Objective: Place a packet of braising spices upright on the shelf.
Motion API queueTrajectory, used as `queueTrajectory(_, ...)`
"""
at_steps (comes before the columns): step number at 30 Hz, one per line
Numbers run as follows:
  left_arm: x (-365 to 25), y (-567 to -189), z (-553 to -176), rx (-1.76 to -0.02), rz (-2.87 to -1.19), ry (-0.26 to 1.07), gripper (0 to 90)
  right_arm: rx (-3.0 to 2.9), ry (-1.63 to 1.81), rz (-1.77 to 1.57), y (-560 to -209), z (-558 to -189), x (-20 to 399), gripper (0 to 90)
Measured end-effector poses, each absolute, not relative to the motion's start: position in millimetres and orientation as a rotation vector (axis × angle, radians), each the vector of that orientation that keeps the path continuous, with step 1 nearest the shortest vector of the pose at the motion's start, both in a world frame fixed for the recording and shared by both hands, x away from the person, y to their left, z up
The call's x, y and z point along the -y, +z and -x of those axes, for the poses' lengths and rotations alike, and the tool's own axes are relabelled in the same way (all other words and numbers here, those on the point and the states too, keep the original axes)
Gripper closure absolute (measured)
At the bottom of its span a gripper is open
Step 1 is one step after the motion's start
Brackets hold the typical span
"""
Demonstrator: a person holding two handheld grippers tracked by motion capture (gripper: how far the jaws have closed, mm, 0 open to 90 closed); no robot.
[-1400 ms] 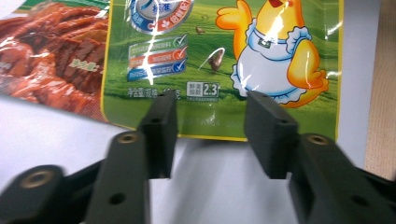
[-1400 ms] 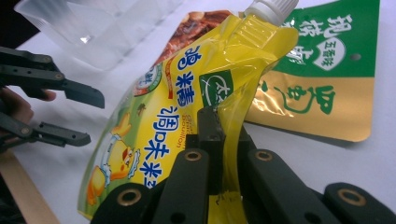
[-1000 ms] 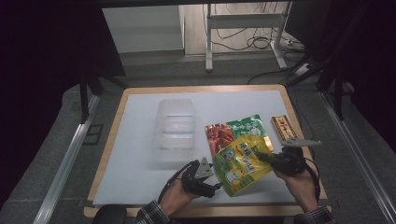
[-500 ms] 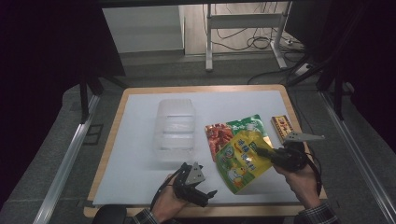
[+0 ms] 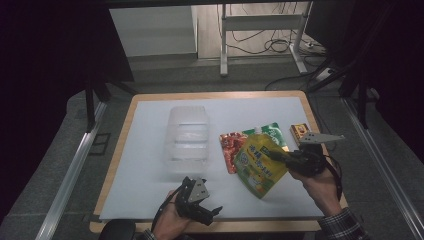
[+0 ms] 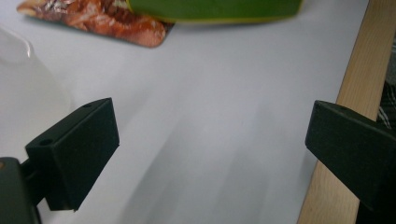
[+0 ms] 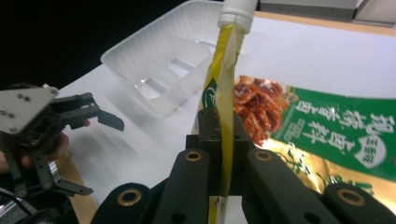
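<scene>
Right gripper [image 5: 281, 157] fingers clamp the yellow pouch [image 5: 258, 163]; left gripper [image 5: 212, 212] (fingers apart) overhangs the table's near edge [image 5: 210, 226].

Glossy foil pouch [image 5: 260, 162] — clear plastic tray [image 5: 187, 137] — wood-edged table [image 5: 115, 145].

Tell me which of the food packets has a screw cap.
The yellow-green spout pouch, clamped edge-on in the right tool. It has a white cap; the flat red-and-green packet beneath it has none.

The white table [image 5: 150, 150] is brightly lit from above amid dark surroundings. The left gripper view is blurred; soft shadows fall under its jaws.
</scene>
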State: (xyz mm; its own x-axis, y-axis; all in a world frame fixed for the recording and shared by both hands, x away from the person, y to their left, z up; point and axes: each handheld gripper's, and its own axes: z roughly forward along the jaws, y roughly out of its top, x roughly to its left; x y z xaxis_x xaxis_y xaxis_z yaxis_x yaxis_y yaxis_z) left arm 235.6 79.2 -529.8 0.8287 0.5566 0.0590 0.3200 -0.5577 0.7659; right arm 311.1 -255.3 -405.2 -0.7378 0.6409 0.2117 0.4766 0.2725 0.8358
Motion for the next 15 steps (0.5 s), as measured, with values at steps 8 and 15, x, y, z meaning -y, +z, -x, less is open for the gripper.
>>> queueTrajectory(8, -85.0, -528.3, -233.6, -0.646, -2.183, 0.369, 2.5, -2.356, 1.433, -0.989, -389.4, -317.4, 244.8, 88.8)
queueTrajectory(15, -89.2, -526.9, -230.8, -0.646, -2.167, 0.355, 2.5, -2.346, 1.430, -0.965, -383.0, -327.4, 239.1, 88.7)
